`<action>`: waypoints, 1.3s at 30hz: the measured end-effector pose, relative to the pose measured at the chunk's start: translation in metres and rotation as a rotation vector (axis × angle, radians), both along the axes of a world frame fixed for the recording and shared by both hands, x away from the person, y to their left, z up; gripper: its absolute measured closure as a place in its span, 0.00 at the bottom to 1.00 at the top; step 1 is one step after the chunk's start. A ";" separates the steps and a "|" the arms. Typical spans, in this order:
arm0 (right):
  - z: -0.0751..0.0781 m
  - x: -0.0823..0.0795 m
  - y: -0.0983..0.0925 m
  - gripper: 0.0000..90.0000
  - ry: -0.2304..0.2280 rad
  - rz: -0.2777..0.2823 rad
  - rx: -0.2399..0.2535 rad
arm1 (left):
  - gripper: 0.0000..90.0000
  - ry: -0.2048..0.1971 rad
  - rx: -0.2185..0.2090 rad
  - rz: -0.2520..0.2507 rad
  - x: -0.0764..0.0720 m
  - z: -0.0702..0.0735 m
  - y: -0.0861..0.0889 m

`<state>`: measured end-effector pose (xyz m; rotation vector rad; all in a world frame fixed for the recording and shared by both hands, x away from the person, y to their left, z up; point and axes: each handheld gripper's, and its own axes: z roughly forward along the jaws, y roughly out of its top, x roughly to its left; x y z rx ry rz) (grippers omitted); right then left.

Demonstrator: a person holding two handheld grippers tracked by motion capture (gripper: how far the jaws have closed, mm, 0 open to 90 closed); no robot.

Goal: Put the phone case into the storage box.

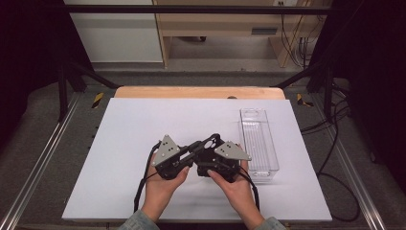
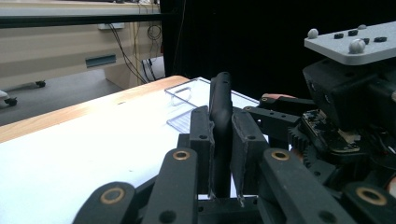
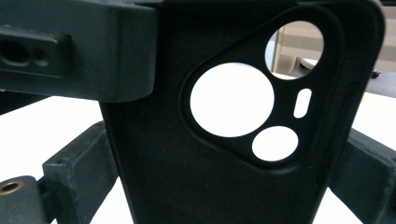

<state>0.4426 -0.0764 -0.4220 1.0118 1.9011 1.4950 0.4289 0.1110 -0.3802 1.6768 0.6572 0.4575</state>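
A black phone case [image 1: 209,142] with round camera cut-outs is held above the white sheet between both grippers. My left gripper [image 1: 197,147] comes from the left and is shut on the case's edge. In the left gripper view the case [image 2: 220,112] stands edge-on, and both pads [image 2: 201,140] press its faces. My right gripper [image 1: 214,152] comes from the right. In the right gripper view the case's [image 3: 159,168] broad back faces me, and the right gripper [image 3: 219,170] has a jaw against each long side. One left-gripper finger [image 3: 79,46] clamps the case's upper left.
A clear plastic tray [image 1: 258,141] lies lengthwise at the right of the white sheet [image 1: 134,124], and its near corner [image 2: 184,100] shows behind the case. The wooden table edge [image 1: 198,92] runs along the back. Cables trail off the right side.
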 end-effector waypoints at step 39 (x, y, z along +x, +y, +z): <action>0.004 0.000 -0.002 0.15 0.062 -0.004 0.018 | 0.86 0.019 -0.032 -0.008 0.001 0.000 0.000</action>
